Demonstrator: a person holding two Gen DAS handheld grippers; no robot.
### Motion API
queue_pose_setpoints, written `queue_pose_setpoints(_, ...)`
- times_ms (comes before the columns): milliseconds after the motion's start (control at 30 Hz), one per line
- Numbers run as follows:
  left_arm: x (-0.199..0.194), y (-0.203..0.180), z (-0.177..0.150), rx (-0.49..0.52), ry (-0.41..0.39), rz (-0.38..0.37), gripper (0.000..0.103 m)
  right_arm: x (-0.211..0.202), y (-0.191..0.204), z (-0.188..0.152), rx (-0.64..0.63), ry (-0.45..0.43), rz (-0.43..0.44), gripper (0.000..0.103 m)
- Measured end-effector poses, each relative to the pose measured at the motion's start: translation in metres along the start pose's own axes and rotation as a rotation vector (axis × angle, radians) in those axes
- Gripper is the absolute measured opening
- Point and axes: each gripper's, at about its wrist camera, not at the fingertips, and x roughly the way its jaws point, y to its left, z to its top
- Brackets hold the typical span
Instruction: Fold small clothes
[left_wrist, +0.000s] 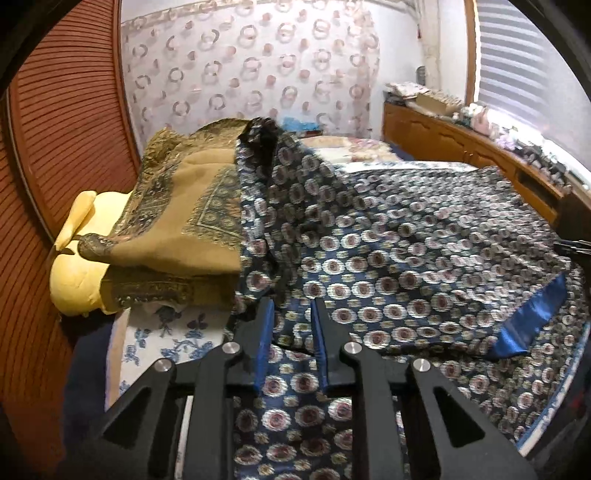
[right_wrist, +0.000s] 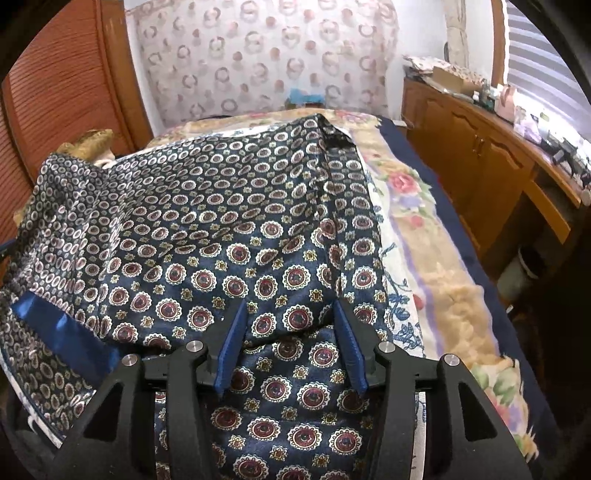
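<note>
The garment (left_wrist: 388, 258) lies spread on the bed (right_wrist: 417, 206), a fold raised. Left gripper (left_wrist: 291, 314) fingers stand narrowly apart over its near edge. Right gripper (right_wrist: 290, 314) fingers are spread above it.

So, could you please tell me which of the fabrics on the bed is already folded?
The tan gold-patterned cloth, a neat folded stack at the left; the navy medallion garment beside it lies rumpled and spread.
</note>
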Motion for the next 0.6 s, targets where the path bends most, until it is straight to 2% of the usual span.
queue_pose_setpoints(267,0.0077,0.0069,0.0008,-0.02,0.011,0.031,0.021,0.0012,0.0067,-0.004,-0.037,0.004,-0.026,0.053)
queue_pose_setpoints(400,0.0056,0.0058,-0.0009,-0.015,0.0,0.073,0.021,0.0017,0.009,-0.0037,-0.049,0.007,-0.038,0.054)
queue_pose_setpoints(600,0.0058,0.0112,-0.0036,-0.036,-0.002,0.083,0.022,0.0027,0.008,-0.0028,-0.038,0.02,-0.042,0.061)
